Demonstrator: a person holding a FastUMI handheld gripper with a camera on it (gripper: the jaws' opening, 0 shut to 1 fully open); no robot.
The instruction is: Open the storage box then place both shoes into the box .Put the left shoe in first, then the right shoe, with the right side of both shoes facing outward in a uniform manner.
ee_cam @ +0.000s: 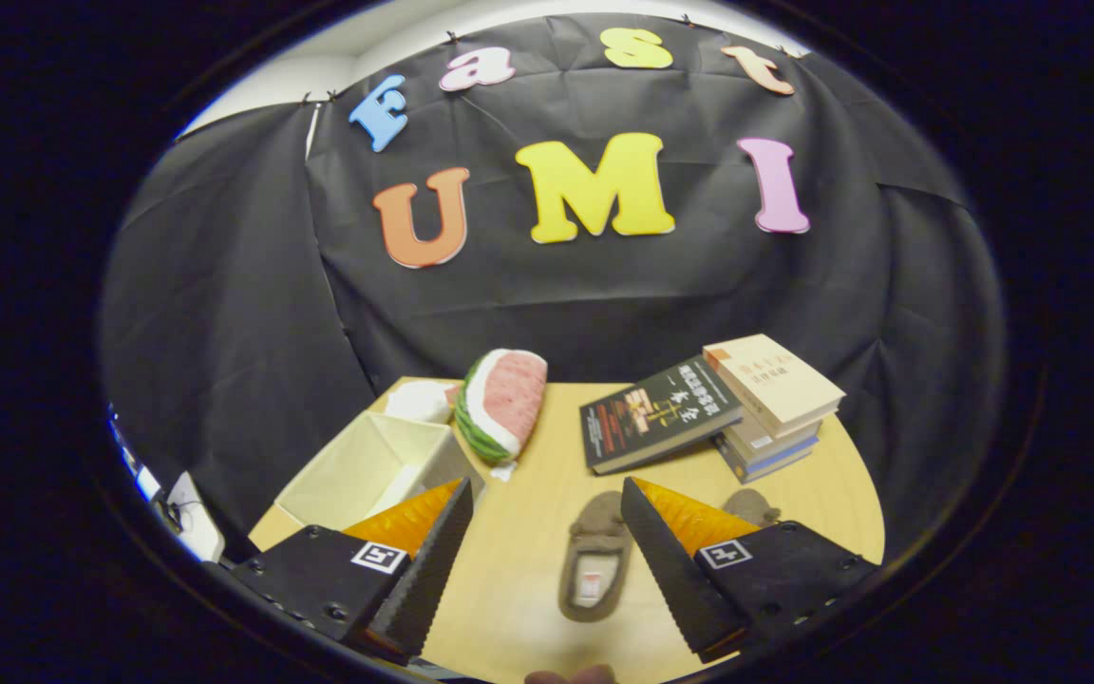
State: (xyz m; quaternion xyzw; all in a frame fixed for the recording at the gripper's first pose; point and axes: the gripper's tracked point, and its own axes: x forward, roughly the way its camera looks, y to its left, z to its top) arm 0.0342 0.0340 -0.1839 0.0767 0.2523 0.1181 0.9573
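Wooden tabletop point(528, 570) carries an open storage box point(371, 465), stacked books point(765, 408) and one brown slipper point(594, 565) lying between my gripper's point(547, 499) spread fingers.

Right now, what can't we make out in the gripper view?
- Second shoe: mostly hidden behind one finger of the hand-held gripper, which is open and holds nothing.
- Storage box: its near corner is covered by the other finger, so part of the inside can't be checked.
- First shoe, between the fingers: blurred, so left or right can't be told.
- White item behind the box: partly hidden by the watermelon cushion.
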